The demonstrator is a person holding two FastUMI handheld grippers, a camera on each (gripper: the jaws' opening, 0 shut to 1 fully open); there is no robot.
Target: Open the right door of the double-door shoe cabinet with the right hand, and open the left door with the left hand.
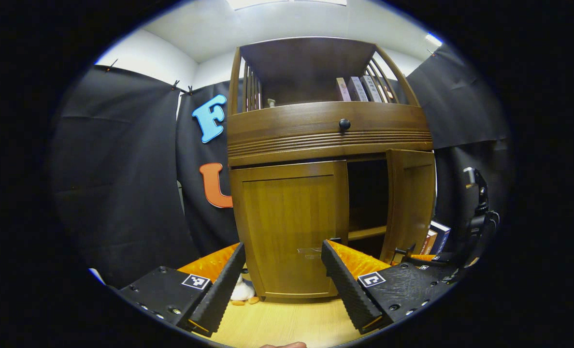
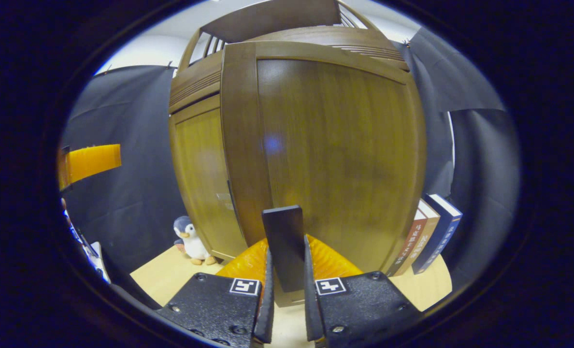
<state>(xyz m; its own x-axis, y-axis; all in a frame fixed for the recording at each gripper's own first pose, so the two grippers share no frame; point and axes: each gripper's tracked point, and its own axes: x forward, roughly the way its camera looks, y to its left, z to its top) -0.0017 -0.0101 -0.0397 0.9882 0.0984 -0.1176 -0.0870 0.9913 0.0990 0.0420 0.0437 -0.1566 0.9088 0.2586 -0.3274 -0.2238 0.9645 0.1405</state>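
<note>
The wooden shoe cabinet (image 1: 316, 130) stands straight ahead in the left gripper view. Its left door (image 1: 292, 227) is closed, with a small dark handle (image 1: 334, 239) at its inner edge. My left gripper (image 1: 283, 245) is open just in front of this door, the handle near its right finger. The right door (image 1: 410, 203) is swung partly out, showing a dark inside and a shelf (image 1: 366, 233). In the right gripper view the right door (image 2: 335, 150) looms close, and my right gripper (image 2: 287, 244) is shut on its flat black handle (image 2: 282, 237).
A plush penguin (image 2: 190, 239) sits on the light wood floor (image 1: 287, 324) at the cabinet's left foot. Three books (image 2: 432, 232) lean by its right side, behind the open door. More books (image 1: 359, 89) stand on the top shelf above a knobbed drawer (image 1: 344, 124). Black cloth hangs all around.
</note>
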